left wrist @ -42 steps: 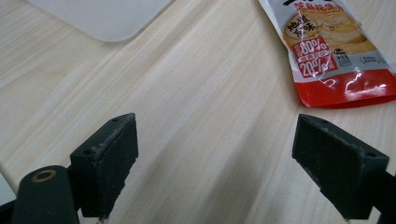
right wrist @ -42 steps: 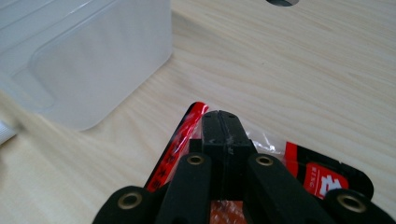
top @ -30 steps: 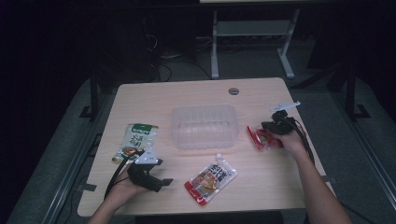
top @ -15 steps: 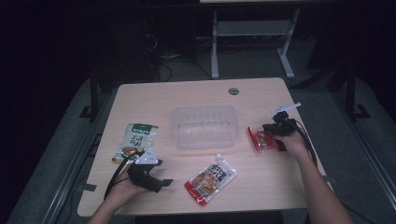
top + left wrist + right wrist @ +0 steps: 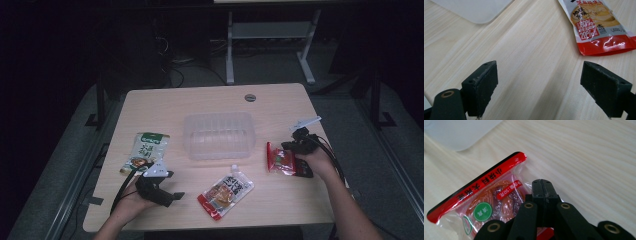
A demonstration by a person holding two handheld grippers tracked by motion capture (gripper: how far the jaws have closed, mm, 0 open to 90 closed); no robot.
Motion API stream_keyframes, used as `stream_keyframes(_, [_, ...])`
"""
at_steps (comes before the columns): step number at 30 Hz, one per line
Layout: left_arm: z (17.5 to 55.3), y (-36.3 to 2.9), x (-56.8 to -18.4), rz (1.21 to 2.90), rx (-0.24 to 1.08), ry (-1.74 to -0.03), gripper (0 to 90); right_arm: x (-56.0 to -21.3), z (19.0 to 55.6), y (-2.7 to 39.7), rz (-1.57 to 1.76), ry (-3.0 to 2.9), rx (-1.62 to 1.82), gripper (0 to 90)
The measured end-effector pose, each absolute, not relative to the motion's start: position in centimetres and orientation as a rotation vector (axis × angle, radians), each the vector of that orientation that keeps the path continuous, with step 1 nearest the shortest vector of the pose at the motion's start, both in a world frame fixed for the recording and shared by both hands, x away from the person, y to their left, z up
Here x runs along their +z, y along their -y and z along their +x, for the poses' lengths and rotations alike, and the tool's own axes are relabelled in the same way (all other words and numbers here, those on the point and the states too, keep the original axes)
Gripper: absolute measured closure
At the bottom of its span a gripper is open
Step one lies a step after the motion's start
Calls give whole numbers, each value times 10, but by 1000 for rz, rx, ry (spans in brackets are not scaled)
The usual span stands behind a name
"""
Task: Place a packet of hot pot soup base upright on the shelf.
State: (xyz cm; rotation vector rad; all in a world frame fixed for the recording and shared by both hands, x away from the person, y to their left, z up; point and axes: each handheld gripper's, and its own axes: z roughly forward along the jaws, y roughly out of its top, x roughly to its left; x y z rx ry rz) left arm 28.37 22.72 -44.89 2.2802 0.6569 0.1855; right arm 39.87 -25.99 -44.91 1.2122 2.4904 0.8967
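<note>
A red snack packet lies at the table's right side, and my right gripper is shut on its right edge. In the right gripper view the black jaws meet tip to tip over the packet's clear film. My left gripper rests low at the front left, open, with bare wood between its jaws. A red-and-white spouted pouch lies just right of it, its red bottom edge beyond the jaws.
A clear plastic container stands at the table's middle; its corner shows in both gripper views. A green packet lies left of it. A round cable hole sits at the far edge.
My right hand has drifted slightly toward the near edge, and the red packet has come along with it. The left gripper has stayed where it was.
</note>
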Motion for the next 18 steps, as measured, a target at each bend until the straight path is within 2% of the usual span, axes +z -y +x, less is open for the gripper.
stream_keyframes(18, [282,-224,-450,2290,173,-641,139,-449,388,227,1078,-2644,898,896])
